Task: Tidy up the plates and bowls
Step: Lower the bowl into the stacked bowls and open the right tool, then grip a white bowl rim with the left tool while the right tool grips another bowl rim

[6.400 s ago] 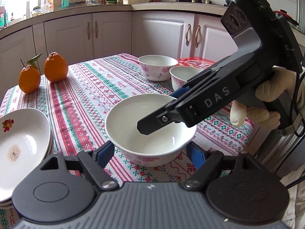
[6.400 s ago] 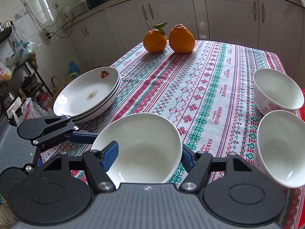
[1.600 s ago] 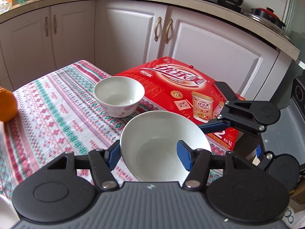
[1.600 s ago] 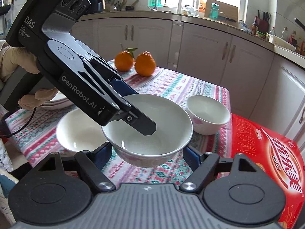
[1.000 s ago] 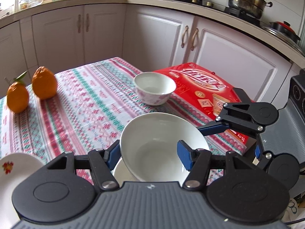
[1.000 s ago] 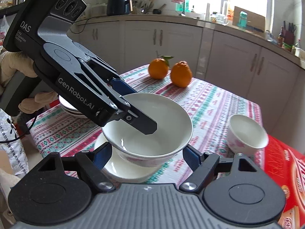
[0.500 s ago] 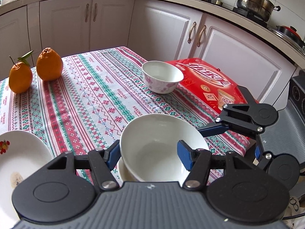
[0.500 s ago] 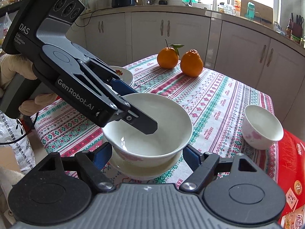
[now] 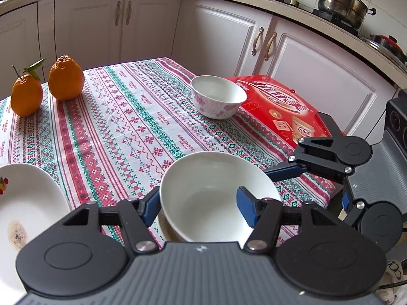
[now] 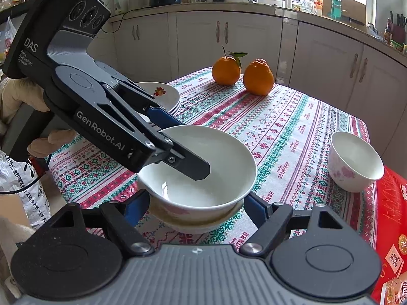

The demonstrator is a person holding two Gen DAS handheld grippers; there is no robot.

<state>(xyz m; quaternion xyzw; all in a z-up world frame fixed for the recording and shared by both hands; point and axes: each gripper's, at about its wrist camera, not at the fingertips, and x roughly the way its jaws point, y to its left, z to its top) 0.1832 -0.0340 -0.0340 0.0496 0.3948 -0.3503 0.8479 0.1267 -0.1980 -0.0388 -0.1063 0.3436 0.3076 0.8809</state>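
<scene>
A white bowl (image 9: 211, 195) with pink flowers hangs low over the striped tablecloth, sunk into a second bowl (image 10: 193, 225) whose rim shows just beneath it. My left gripper (image 9: 198, 206) is shut on the upper bowl's wall, one pad inside and one outside. In the right wrist view that bowl (image 10: 216, 167) fills the middle. My right gripper (image 10: 196, 204) clasps its lower sides, both blue pads against it. From the left wrist view, one right finger (image 9: 285, 172) touches the bowl's right rim. Gloved hands hold both tools.
A small flowered bowl (image 9: 218, 96) stands farther back beside a red box (image 9: 279, 104). A stack of white plates (image 9: 28, 203) lies at the left table edge. Two oranges (image 9: 66, 78) sit at the far corner. White cabinets surround the table.
Both grippers have brought the held bowl down together, and it now sits inside the lower bowl, which showed more of itself a second ago. Neither pair of jaws has visibly changed.
</scene>
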